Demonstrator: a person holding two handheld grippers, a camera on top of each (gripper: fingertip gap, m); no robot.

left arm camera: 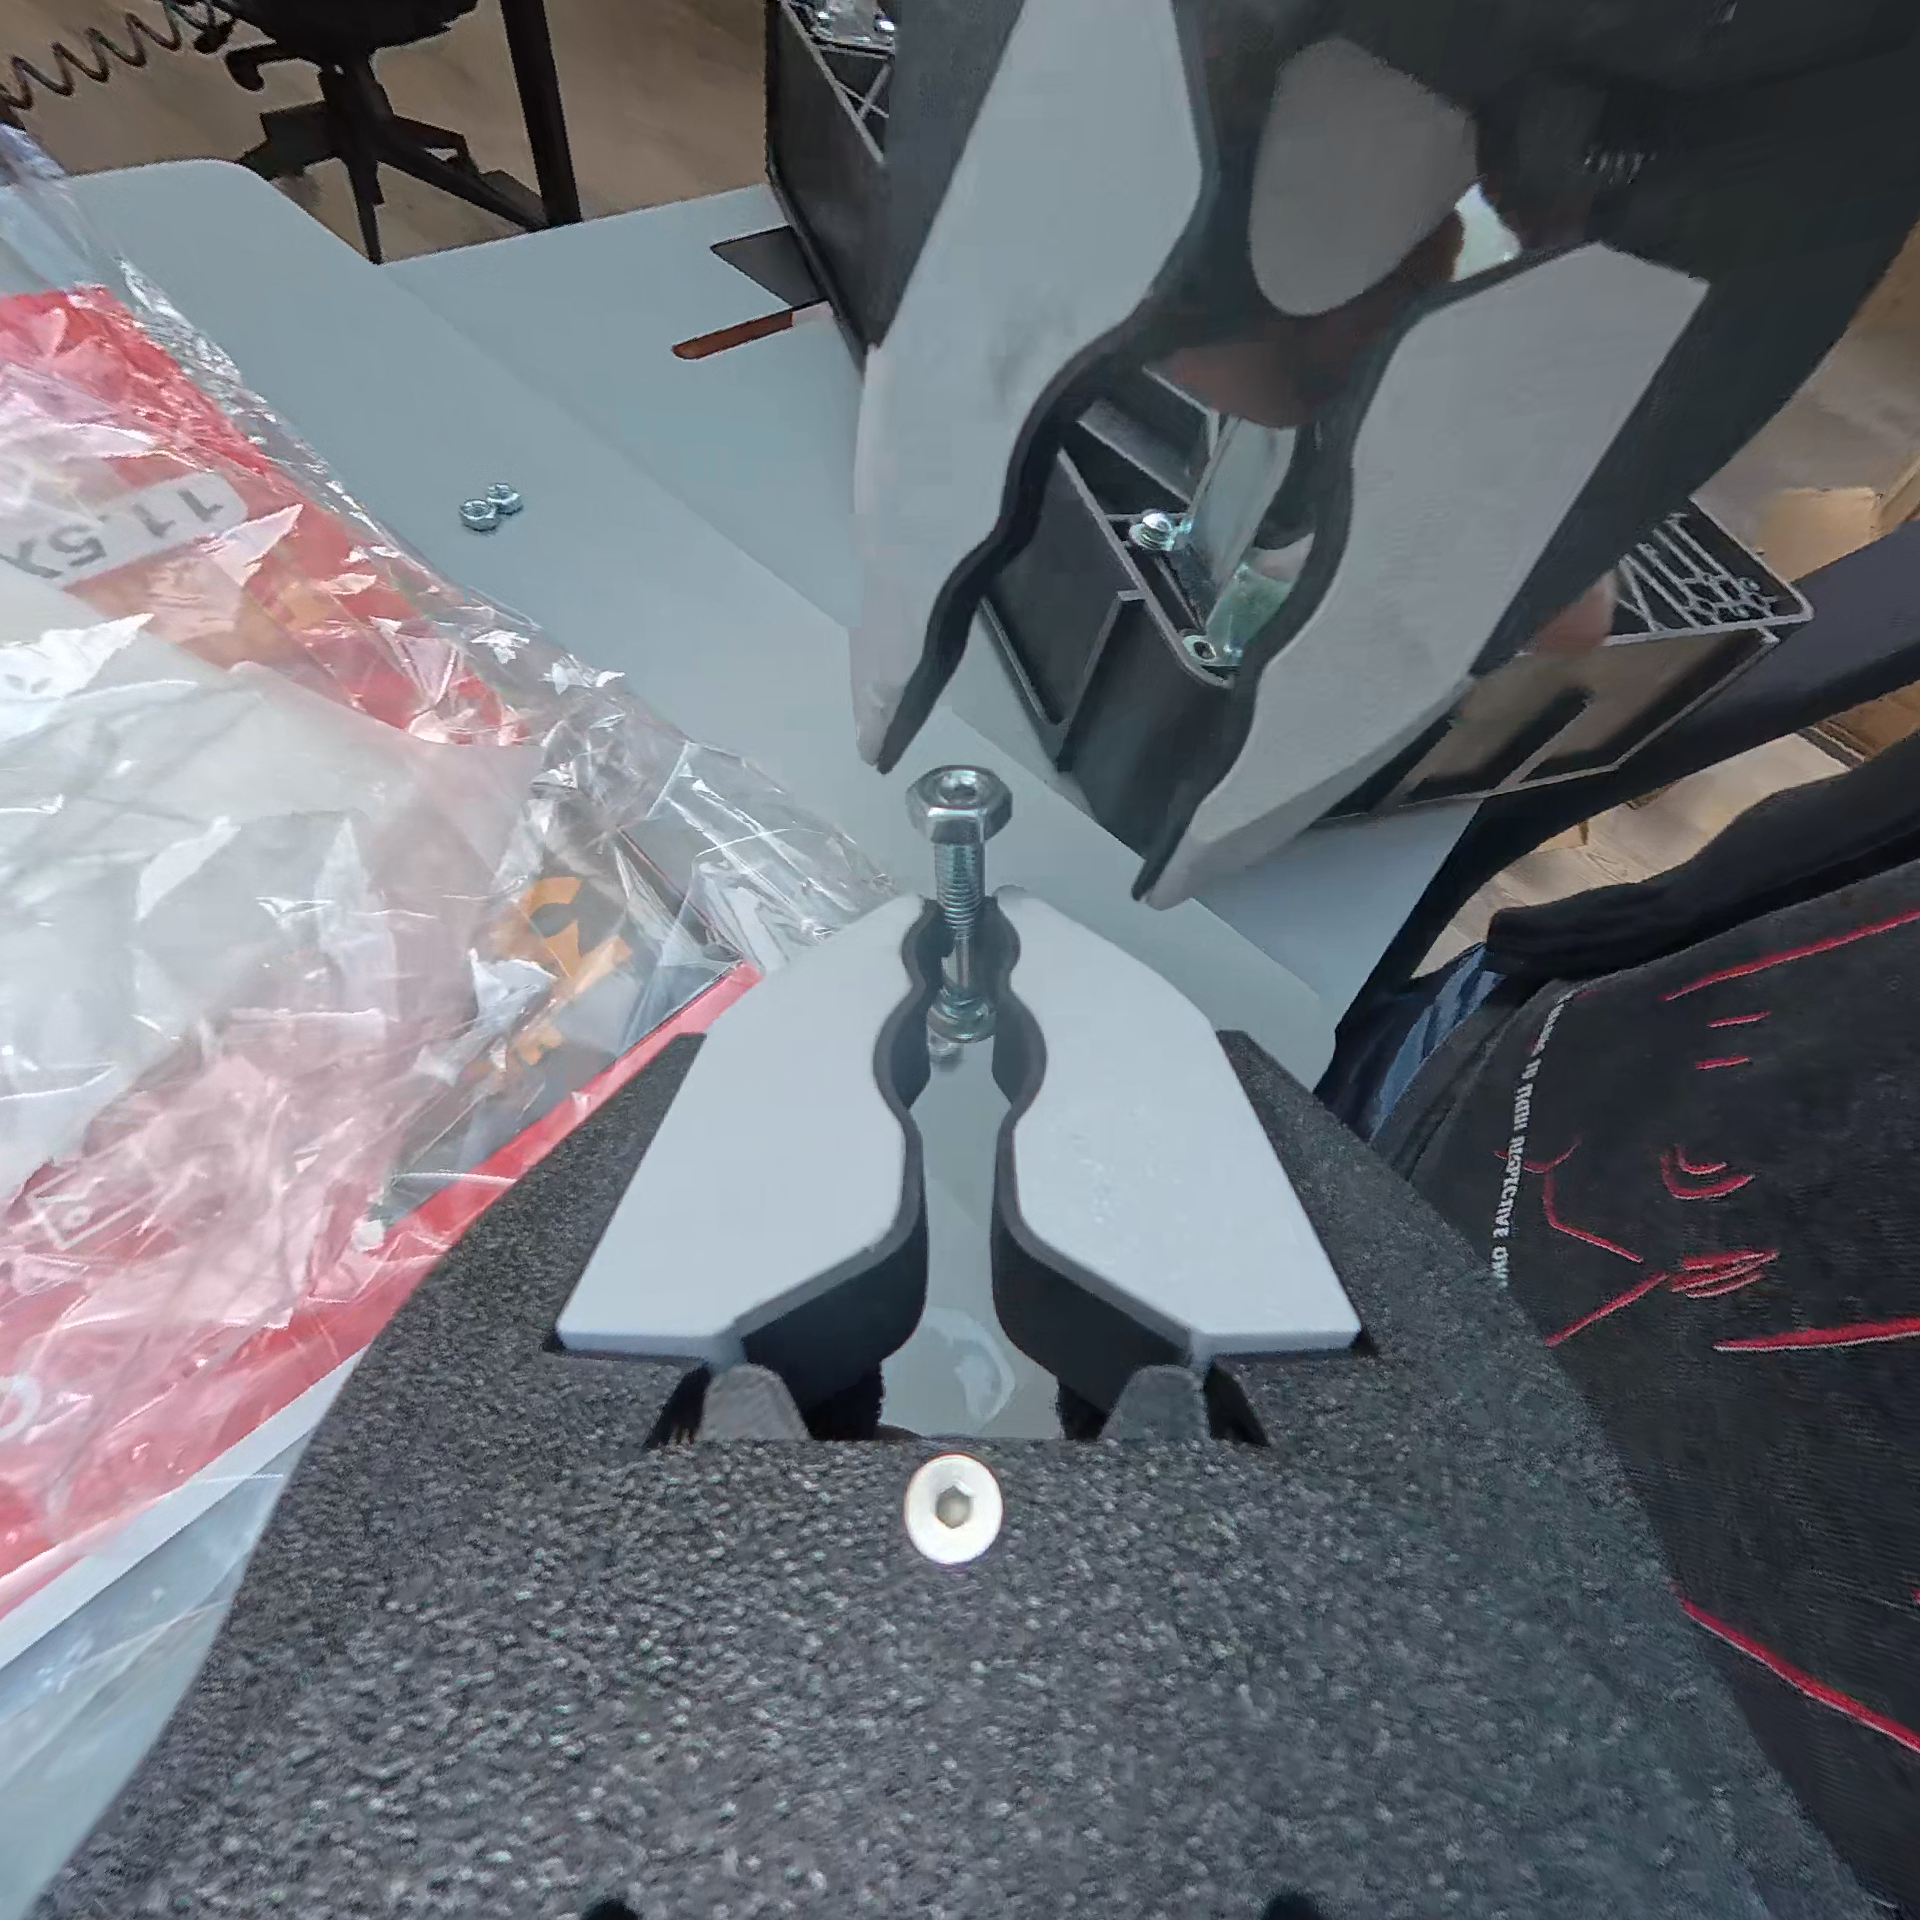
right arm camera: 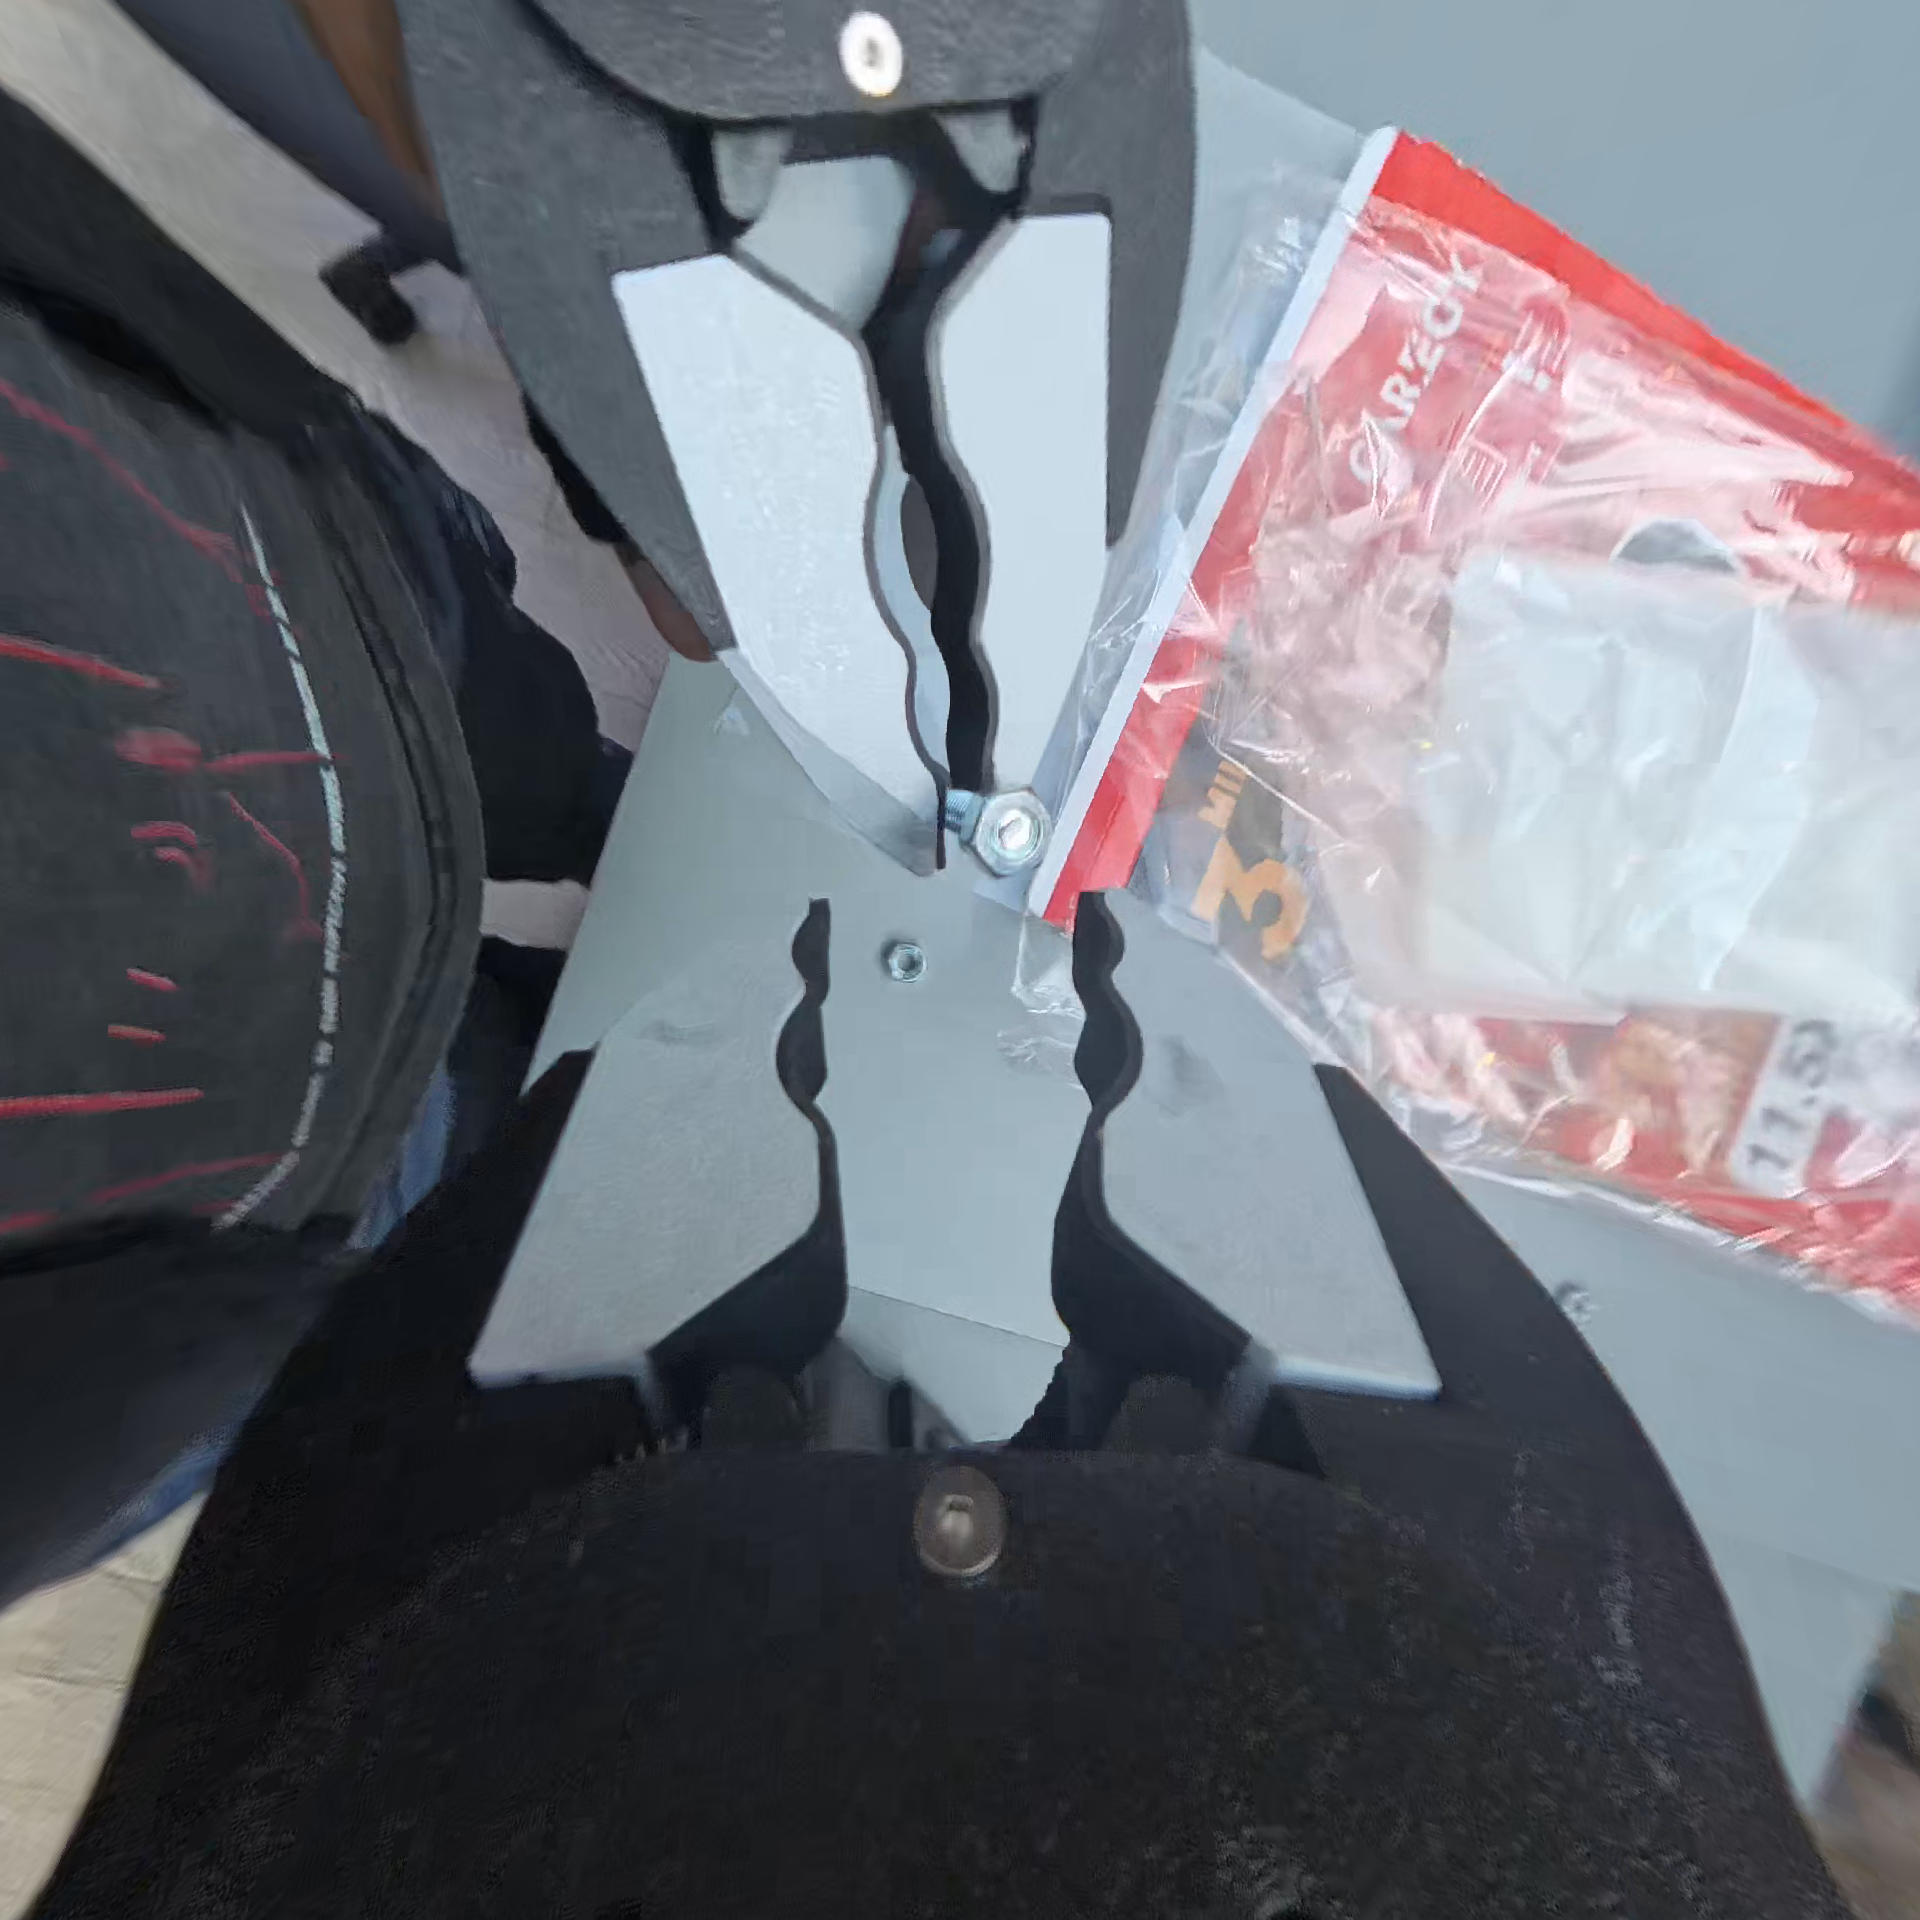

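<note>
My left gripper (left arm camera: 961, 914) is shut on a silver threaded bolt (left arm camera: 954, 883) and holds it above the grey table (left arm camera: 623, 436). The bolt sticks out past the fingertips with a hex nut (left arm camera: 958, 805) on its outer end. My right gripper (left arm camera: 1018, 821) faces it from above, open, with a fingertip on either side of the nut and not touching it. In the right wrist view my right gripper (right arm camera: 954, 914) is open and empty just short of the nut (right arm camera: 1006, 831). The shut left gripper (right arm camera: 940, 831) is opposite. A loose nut (right arm camera: 904, 961) lies on the table between the right fingers.
A red package in a crumpled clear plastic bag (left arm camera: 260, 831) lies on the left of the table and also shows in the right wrist view (right arm camera: 1507, 675). Two loose nuts (left arm camera: 490, 506) lie farther back. A black plastic part with a metal bracket (left arm camera: 1132, 623) stands behind. A person's dark clothing (left arm camera: 1662, 1299) is at the right.
</note>
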